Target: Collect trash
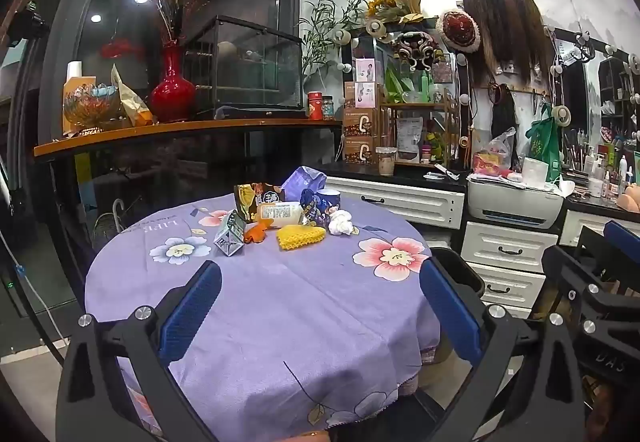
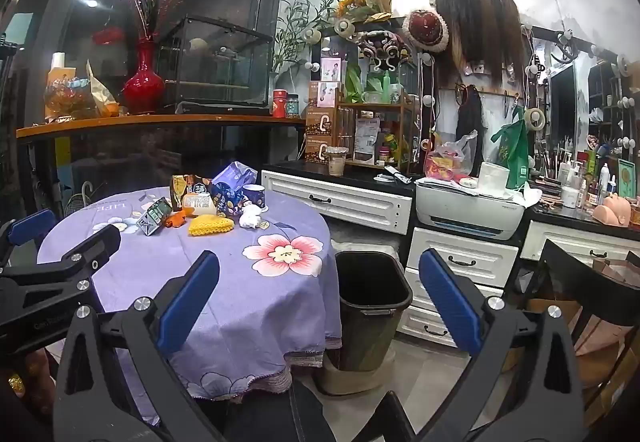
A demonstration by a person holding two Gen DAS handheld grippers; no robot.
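Both claws [image 1: 320,274] wide, empty.

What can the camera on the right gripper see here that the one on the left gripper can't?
Only the right wrist view shows the whole black trash bin standing on the floor beside the table, and a pink head-shaped form on the counter. Only the left wrist view shows the table's near edge straight ahead, between its own open fingers. Both share the purple flowered tablecloth, the trash pile with the yellow foam net and crumpled white tissue, the red vase and the printer.
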